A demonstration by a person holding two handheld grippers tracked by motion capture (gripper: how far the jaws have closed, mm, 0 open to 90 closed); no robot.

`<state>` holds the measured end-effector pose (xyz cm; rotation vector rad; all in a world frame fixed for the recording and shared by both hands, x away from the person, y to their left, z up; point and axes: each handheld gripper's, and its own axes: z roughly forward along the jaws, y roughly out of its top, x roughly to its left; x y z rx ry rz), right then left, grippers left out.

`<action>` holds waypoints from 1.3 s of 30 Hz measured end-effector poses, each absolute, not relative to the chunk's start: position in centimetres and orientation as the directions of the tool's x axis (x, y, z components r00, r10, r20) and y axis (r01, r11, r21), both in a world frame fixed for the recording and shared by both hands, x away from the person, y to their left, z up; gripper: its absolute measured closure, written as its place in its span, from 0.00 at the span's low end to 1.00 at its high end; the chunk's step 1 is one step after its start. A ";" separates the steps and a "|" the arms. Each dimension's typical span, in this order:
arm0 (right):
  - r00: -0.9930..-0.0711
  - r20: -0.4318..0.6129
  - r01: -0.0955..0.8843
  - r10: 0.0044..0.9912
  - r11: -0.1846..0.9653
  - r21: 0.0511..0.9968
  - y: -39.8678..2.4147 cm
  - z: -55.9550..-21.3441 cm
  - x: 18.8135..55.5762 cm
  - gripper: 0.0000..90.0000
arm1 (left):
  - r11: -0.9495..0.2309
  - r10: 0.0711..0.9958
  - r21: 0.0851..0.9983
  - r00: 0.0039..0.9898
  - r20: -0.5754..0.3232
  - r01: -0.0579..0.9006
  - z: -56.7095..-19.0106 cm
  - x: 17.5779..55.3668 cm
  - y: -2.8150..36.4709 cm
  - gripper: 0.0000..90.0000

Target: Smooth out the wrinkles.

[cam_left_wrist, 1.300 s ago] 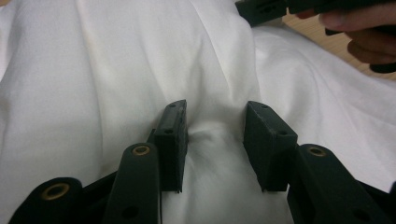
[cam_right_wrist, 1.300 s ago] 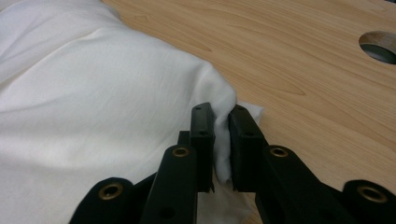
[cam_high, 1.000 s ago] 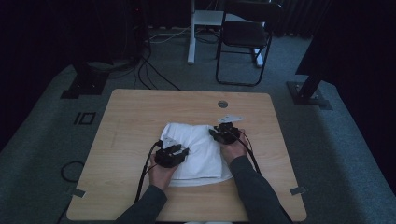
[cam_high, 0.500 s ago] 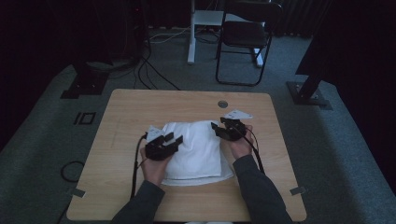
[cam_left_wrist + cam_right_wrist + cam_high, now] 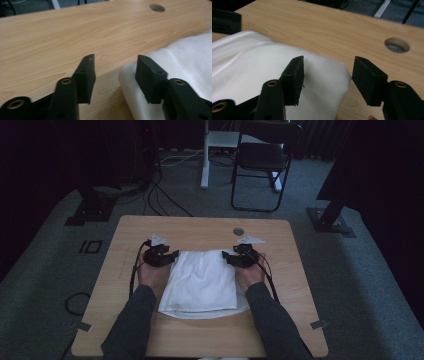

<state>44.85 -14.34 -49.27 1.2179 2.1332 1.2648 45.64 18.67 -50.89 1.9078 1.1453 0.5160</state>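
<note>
A white folded cloth [image 5: 202, 280] lies flat in the middle of the wooden table [image 5: 200, 227]. My left gripper [image 5: 167, 255] sits at the cloth's far left corner. Its jaws have just been opening; in the left gripper view the left gripper [image 5: 116, 61] stands open, its right jaw over the cloth [image 5: 180, 55] edge and bare wood under the gap. My right gripper [image 5: 231, 256] sits at the far right corner. Its jaws have also just been opening. The right gripper [image 5: 328, 63] is open above the cloth [image 5: 249, 65] corner, pressing on nothing.
A round cable hole [image 5: 238, 231] lies in the table near its far edge, just beyond my right gripper. Behind the table, a black folding chair [image 5: 260, 160] and cables stand on the grey floor. Bare wood surrounds the cloth.
My left hand has moved away from the person and leftward, from on top of the cloth to its far left corner. The cloth now lies flatter. The right hand stayed at its corner.
</note>
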 end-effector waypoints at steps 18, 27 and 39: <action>-0.567 0.181 0.472 0.804 0.136 0.871 -17.6 -48.6 44.2 0.98 | -0.247 0.895 0.773 0.442 -0.049 0.585 -52.5 45.3 19.7 1.00; -0.492 0.131 0.541 0.861 0.184 0.820 -18.4 -51.2 44.1 0.88 | -0.258 0.912 0.739 0.409 -0.025 0.622 -53.4 45.4 19.3 0.97; -0.615 0.212 0.531 0.760 0.200 0.824 -17.0 -50.4 37.4 0.48 | -0.265 0.895 0.845 0.445 0.036 0.464 -48.4 41.0 16.9 0.69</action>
